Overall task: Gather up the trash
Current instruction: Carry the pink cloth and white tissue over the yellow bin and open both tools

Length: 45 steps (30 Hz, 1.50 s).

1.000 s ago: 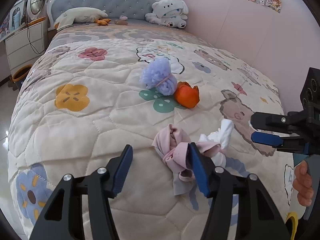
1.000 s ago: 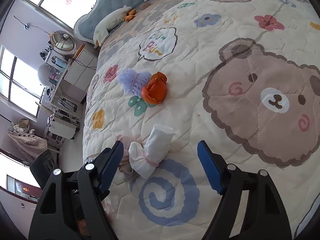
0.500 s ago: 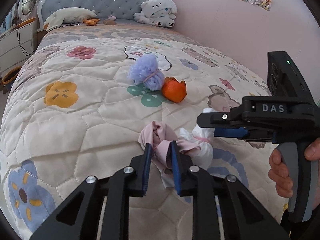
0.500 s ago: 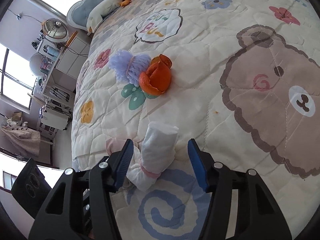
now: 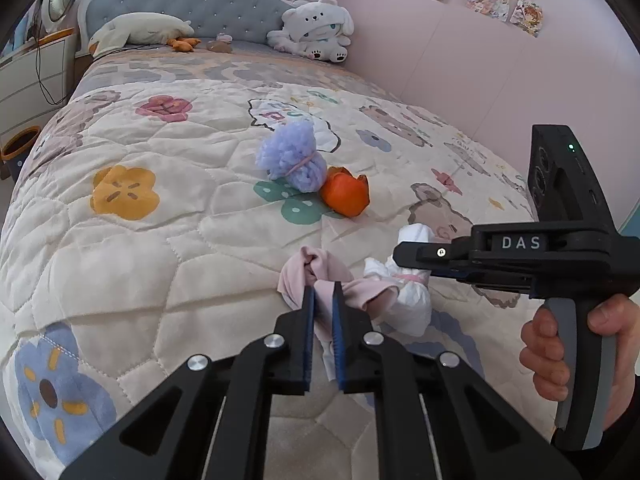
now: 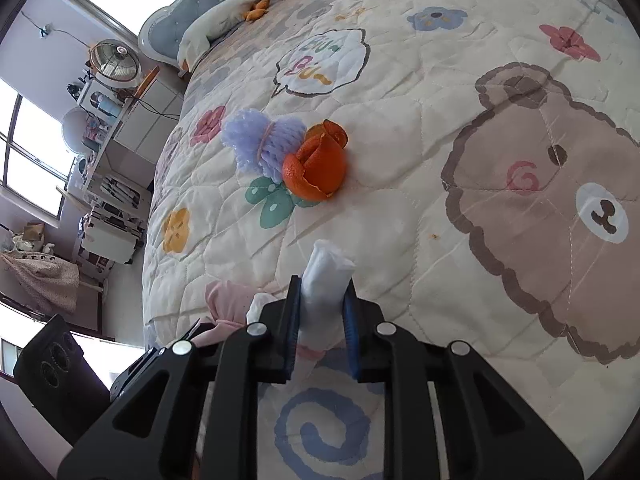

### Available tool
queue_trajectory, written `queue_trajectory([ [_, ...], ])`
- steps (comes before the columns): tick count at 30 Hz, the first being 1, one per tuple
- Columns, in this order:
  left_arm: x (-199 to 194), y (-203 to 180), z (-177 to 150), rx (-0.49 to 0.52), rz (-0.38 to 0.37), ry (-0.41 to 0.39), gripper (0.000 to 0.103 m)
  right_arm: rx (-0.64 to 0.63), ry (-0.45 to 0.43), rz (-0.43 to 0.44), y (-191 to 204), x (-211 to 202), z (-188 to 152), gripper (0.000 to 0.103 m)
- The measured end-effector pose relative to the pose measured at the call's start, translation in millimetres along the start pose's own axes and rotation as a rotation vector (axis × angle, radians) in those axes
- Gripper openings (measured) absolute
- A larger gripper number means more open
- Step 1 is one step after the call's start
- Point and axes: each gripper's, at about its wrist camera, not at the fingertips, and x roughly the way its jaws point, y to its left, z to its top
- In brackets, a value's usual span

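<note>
A crumpled pink cloth (image 5: pixel 316 270) lies on the quilt near the bed's foot. My left gripper (image 5: pixel 323 300) is shut on it. Beside it lies a white rolled tissue bundle (image 5: pixel 412 280) tied with a pink band. My right gripper (image 6: pixel 322 292) is shut on that white bundle (image 6: pixel 326 280), and it shows from the side in the left wrist view (image 5: pixel 420 258). Farther up the bed lie an orange peel (image 5: pixel 346 196) and a purple foam net (image 5: pixel 292 160), touching each other; both also show in the right wrist view, the peel (image 6: pixel 316 168) and the net (image 6: pixel 264 140).
The patterned quilt (image 5: pixel 160 240) covers the whole bed. A white plush toy (image 5: pixel 314 28) and a pillow (image 5: pixel 140 28) sit by the headboard. The pink wall (image 5: pixel 460 60) runs along the right. A white dresser and fan (image 6: pixel 116 60) stand left of the bed.
Both grippers moved forward and closed: the left one on the pink cloth, the right one on the white bundle. Both were wide open a second ago.
</note>
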Motion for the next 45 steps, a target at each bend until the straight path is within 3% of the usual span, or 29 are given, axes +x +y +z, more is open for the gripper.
queue_trajectory([
  [17,-46,-9,3,0.034,0.011,-0.063,0.005,-0.032,-0.106,0.002,-7,-71,-23,0.018],
  [32,-125,-39,-10,0.085,0.003,-0.157,0.005,-0.108,-0.249,0.009,4,-168,-78,0.018],
  [45,-193,-96,-33,0.181,-0.041,-0.239,0.005,-0.161,-0.376,-0.01,8,-262,-141,0.019],
])
